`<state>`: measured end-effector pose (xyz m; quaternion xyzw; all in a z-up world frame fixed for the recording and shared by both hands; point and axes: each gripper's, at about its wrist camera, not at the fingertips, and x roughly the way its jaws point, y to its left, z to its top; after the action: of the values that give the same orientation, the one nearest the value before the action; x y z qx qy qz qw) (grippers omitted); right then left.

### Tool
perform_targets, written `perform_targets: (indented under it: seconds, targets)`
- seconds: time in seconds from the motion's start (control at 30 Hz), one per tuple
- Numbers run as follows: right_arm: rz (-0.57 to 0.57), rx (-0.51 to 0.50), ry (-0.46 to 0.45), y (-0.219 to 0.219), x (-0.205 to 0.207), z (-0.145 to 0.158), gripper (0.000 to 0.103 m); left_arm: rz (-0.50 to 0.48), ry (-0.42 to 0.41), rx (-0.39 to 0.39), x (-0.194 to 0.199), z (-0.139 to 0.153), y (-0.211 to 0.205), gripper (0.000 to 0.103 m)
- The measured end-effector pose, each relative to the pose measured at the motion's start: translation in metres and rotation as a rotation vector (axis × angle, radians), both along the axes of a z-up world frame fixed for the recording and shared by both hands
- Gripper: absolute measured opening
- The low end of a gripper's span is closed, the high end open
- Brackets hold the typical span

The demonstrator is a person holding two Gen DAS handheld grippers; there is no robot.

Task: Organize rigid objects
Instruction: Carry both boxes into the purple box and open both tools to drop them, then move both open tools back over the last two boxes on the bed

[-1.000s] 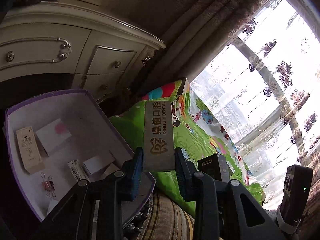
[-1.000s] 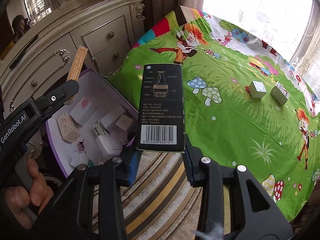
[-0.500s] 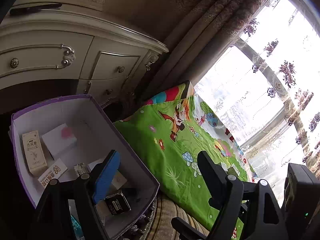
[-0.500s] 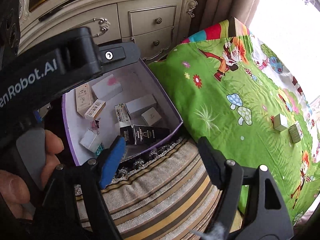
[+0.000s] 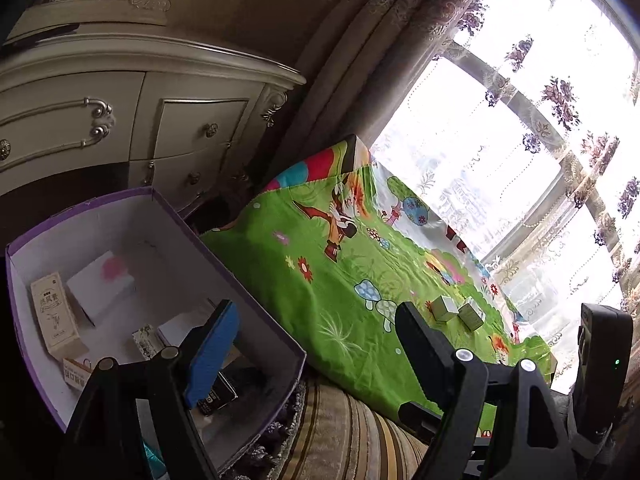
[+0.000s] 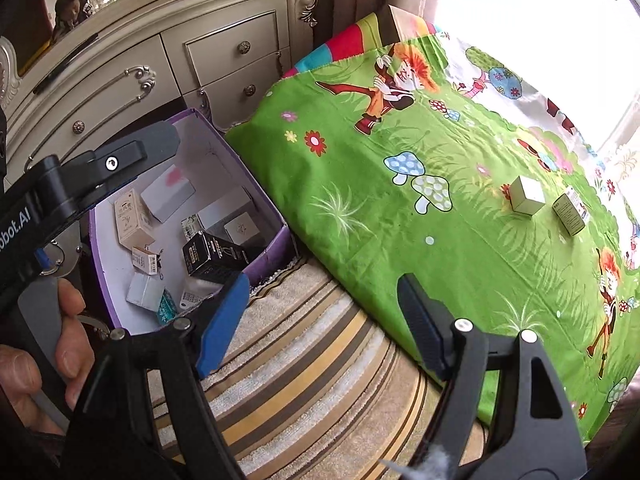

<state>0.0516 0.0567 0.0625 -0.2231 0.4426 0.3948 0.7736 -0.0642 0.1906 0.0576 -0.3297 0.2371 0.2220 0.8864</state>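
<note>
Both grippers empty, between picks — two small boxes left on the cloth.

Left gripper [image 5: 316, 340] and right gripper [image 6: 320, 312] both stood wide open, nothing between the jaws. The purple-rimmed white cardboard box [image 6: 276, 236] already held the black carton [image 6: 212, 258], a beige carton [image 6: 130, 216] and other small packs. Still out on the green cartoon-print cloth [image 6: 360, 184]: a white cube box [image 6: 528, 196] and a green-and-white box [image 6: 572, 214], close together, well apart from the bin. Next move, I'd say — reach across, grab one each. Path looked clear; only the striped cushion [image 6: 304, 352] and the bin wall lay on the way back.
</note>
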Motion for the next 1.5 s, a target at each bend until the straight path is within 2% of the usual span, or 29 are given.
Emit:
perform_targets:
  seconds: [0.4, 0.6, 0.83, 1.07, 1.5]
  targets:
    - [-0.143, 0.05, 0.048, -0.051, 0.048, -0.012, 0.079, -0.144, 0.094, 0.064, 0.041, -0.009, -0.034, 0.081]
    - [-0.19, 0.072, 0.05, -0.074, 0.067, -0.014, 0.079, -0.193, 0.132, 0.094, 0.061, -0.007, -0.048, 0.081]
    - [-0.251, 0.116, 0.051, -0.105, 0.091, -0.011, 0.08, -0.266, 0.158, 0.163, 0.092, 0.002, -0.074, 0.081]
    - [-0.334, 0.132, 0.021, -0.136, 0.115, -0.005, 0.082, -0.333, 0.185, 0.219, 0.121, 0.006, -0.095, 0.081]
    - [-0.479, 0.175, -0.021, -0.183, 0.166, 0.003, 0.086, -0.402, 0.226, 0.231, 0.181, 0.009, -0.121, 0.081]
